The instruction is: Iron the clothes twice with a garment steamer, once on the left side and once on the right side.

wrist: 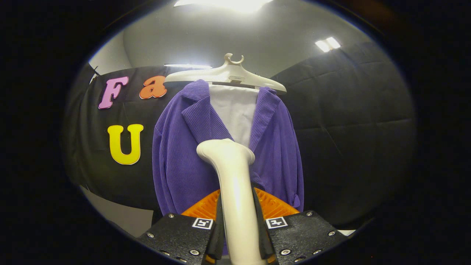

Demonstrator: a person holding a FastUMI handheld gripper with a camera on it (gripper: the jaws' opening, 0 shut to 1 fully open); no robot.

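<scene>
A purple corduroy jacket (176,162) hangs open on a white hanger (228,75), with a pale lining (235,110) showing between its lapels. My gripper (238,224) is shut on the handle of a white garment steamer (232,173). The handle rises from between my fingers, and its head bends toward the jacket's middle, just below the lapels. Whether the head touches the cloth cannot be told. The steamer hides the lower centre of the jacket.
Black booth cloth (349,121) stands behind and on both sides of the jacket. An orange ribbed part (272,206) sits just ahead of my fingers, behind the steamer handle. Pale floor (125,217) shows low beside the jacket. Ceiling lights (327,44) shine above.
</scene>
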